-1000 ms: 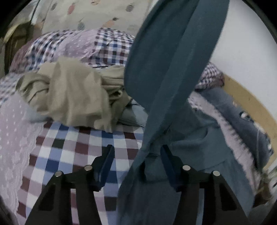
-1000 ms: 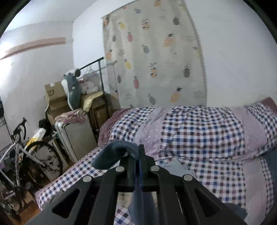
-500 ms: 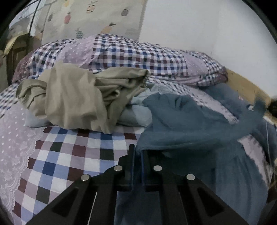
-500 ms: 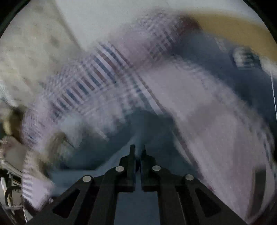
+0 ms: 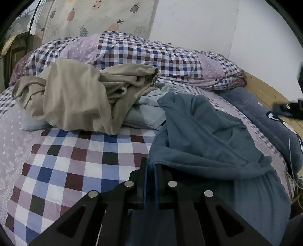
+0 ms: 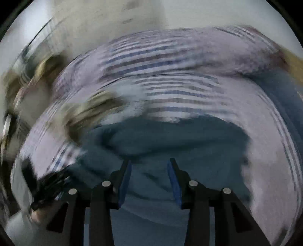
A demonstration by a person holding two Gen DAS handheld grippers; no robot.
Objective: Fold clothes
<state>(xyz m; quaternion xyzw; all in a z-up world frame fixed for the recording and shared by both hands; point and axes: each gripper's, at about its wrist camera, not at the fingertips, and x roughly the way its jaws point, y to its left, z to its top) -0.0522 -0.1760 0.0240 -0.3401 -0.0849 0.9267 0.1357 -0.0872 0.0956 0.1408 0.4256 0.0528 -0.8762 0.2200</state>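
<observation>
A teal-blue garment (image 5: 204, 143) lies crumpled on the checked bedspread (image 5: 75, 157), at the right of the left wrist view. My left gripper (image 5: 150, 166) is shut on its near edge, low over the bed. In the right wrist view, which is badly blurred by motion, the same teal-blue garment (image 6: 170, 140) spreads below my right gripper (image 6: 149, 162), whose fingers stand apart and open above the cloth with nothing pinched between them. A beige garment (image 5: 75, 98) is heaped at the back left, over a pale blue one (image 5: 145, 115).
A checked quilt (image 5: 151, 53) is bunched along the head of the bed below a pineapple-print curtain (image 5: 102, 17). A dark blue blanket (image 5: 265, 113) and the wooden bed frame (image 5: 265, 89) run along the right side. A lace-edged lilac cloth (image 5: 11, 151) covers the left.
The teal garment, held up high a second ago, has dropped onto the bed. My left gripper went from open to shut on its edge. My right gripper swung down and let go.
</observation>
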